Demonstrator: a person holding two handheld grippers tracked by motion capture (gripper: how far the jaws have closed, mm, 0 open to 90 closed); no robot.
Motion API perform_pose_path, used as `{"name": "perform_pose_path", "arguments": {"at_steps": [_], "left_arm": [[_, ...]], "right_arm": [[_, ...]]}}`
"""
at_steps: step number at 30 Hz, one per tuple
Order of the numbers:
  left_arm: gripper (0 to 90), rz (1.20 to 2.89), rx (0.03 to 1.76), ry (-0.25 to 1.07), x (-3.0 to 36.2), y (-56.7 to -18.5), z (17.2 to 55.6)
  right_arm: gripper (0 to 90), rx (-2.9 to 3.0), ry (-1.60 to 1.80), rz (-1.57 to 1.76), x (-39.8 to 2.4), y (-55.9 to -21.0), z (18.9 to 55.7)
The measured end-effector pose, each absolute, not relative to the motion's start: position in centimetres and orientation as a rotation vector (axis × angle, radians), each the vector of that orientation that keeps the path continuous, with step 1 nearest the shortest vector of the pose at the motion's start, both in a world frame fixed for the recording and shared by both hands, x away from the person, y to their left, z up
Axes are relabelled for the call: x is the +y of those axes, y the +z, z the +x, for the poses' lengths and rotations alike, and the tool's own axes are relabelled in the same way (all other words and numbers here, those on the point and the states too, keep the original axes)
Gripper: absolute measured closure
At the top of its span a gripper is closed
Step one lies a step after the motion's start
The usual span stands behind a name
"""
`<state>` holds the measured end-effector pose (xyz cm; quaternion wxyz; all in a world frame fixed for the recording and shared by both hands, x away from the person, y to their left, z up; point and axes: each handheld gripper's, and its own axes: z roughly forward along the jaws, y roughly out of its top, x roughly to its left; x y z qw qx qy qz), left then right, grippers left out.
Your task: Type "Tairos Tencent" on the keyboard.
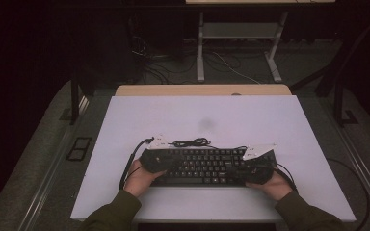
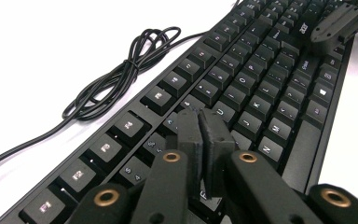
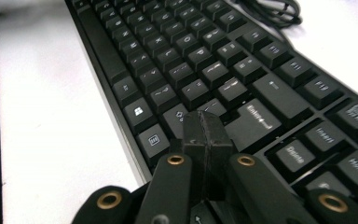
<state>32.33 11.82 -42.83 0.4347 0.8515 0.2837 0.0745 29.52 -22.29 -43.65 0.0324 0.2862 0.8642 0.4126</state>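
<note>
A black keyboard [image 1: 200, 166] lies across the near middle of the white tabletop [image 1: 207, 113], with its coiled black cable [image 1: 191, 142] just behind it. My left gripper [image 1: 163, 166] hovers over the keyboard's left end. In the left gripper view its tips [image 2: 200, 115] are shut with nothing between them, just above the letter keys [image 2: 242, 93]. My right gripper [image 1: 250, 168] is over the keyboard's right end. In the right gripper view its tips [image 3: 205, 120] are pressed together and empty, close above the keys near Enter [image 3: 256, 121]. I cannot tell whether either tip touches a key.
The coiled cable [image 2: 121, 74] runs off along the tabletop to the left. A hand holds each gripper from the near edge. Bare white surface lies behind the keyboard. Beyond the table stand a desk frame [image 1: 238, 38] and floor cables.
</note>
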Motion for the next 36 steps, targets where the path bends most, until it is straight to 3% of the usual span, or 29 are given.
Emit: {"name": "perform_pose_path", "arguments": {"at_steps": [9, 20, 28, 36], "left_arm": [[72.4, 2.098, 0.715, 0.189, 12.1, -42.6, 32.0], [57.5, 2.069, 0.745, 0.196, 12.9, -42.6, 31.5], [55.2, 2.061, 0.77, 0.209, 13.6, -42.7, 31.2], [58.0, 2.053, 0.796, 0.228, 14.3, -42.7, 30.8]], "right_arm": [[86.1, 2.626, 1.33, 0.895, -22.6, -43.3, 29.7], [59.5, 2.598, 1.374, 0.92, -22.4, -43.1, 30.2], [39.9, 2.557, 1.396, 0.931, -22.0, -42.9, 30.7], [32.6, 2.547, 1.414, 0.927, -21.4, -42.7, 31.2]]}}
